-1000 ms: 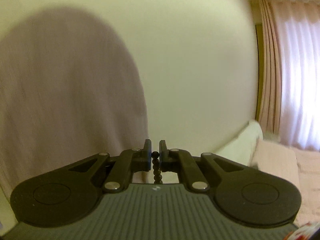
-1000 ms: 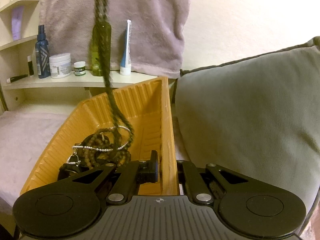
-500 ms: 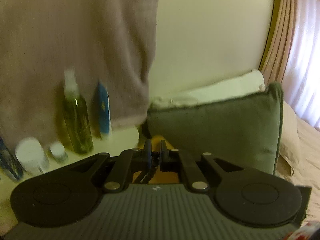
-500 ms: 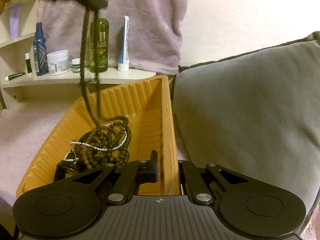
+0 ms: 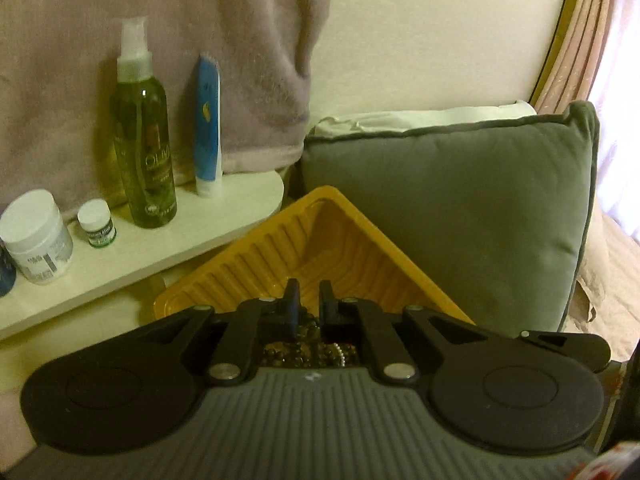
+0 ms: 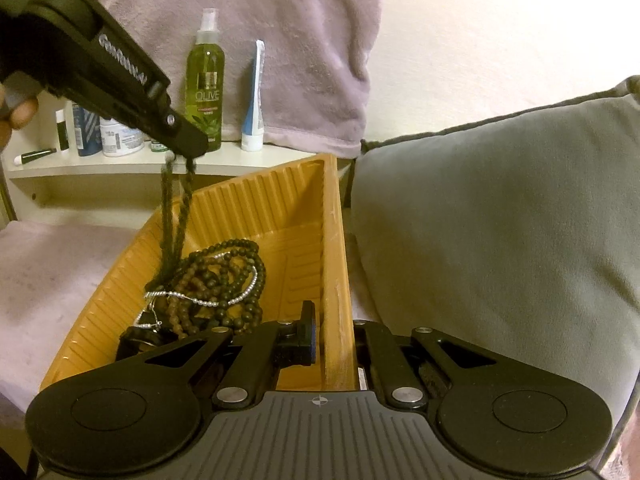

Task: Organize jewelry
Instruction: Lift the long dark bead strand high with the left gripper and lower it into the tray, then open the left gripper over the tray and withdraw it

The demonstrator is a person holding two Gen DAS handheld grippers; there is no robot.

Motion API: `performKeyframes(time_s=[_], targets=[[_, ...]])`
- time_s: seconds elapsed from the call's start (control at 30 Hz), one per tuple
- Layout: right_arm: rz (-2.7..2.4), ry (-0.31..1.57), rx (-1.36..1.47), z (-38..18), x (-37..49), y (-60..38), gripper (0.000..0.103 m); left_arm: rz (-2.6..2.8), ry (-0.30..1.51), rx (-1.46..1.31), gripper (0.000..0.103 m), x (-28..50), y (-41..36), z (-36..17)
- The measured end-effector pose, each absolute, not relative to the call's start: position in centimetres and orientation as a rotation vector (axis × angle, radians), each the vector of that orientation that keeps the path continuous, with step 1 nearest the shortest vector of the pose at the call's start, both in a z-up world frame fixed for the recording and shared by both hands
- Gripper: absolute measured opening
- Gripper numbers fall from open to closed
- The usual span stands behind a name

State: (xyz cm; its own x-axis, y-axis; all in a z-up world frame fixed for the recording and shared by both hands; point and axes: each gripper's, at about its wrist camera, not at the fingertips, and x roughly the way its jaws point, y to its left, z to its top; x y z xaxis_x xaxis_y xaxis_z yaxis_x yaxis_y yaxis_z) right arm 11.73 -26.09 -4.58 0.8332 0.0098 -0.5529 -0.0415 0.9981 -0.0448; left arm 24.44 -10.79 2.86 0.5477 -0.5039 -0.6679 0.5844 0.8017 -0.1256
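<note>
Orange plastic tray [image 6: 264, 216] holds a heap of dark bead strands, with the left gripper [image 6: 186, 156] above it clamped on a beaded necklace [image 6: 174, 208] hanging into the pile. The right gripper [image 6: 334, 336] pinches the tray's right wall, beside a grey cushion [image 6: 500, 224].

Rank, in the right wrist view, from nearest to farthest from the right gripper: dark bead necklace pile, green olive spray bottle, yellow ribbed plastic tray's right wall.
1. Yellow ribbed plastic tray's right wall: clamped between the right gripper's jaws.
2. Dark bead necklace pile: inside the tray, left.
3. Green olive spray bottle: on the shelf behind.
</note>
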Motion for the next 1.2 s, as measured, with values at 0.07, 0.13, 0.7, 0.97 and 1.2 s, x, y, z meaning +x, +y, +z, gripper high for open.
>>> performKeyframes(time_s=[0.07, 0.13, 0.7, 0.97, 1.2], targets=[[0.027, 0.586, -0.056, -4.6, 11.7, -26.1, 0.005, -0.639, 0.755, 0.11, 0.015, 24.5, -10.7, 2.6], [0.026, 0.586, -0.057, -4.6, 11.8, -26.1, 0.005, -0.634, 0.752, 0.104, 0.025, 24.4, -10.5, 2.6], [0.058, 0.627, -0.001, -6.0, 13.0, -27.8, 0.005, -0.482, 0.694, 0.115, 0.038, 22.3, -6.6, 2.4], [0.081, 0.66, 0.063, -6.7, 13.8, -29.2, 0.003, -0.39, 0.734, 0.14, 0.044, 21.1, -5.2, 0.6], [0.079, 0.683, 0.093, -7.2, 13.9, -29.7, 0.003, -0.366, 0.748, 0.141, 0.054, 20.7, -4.8, -0.4]])
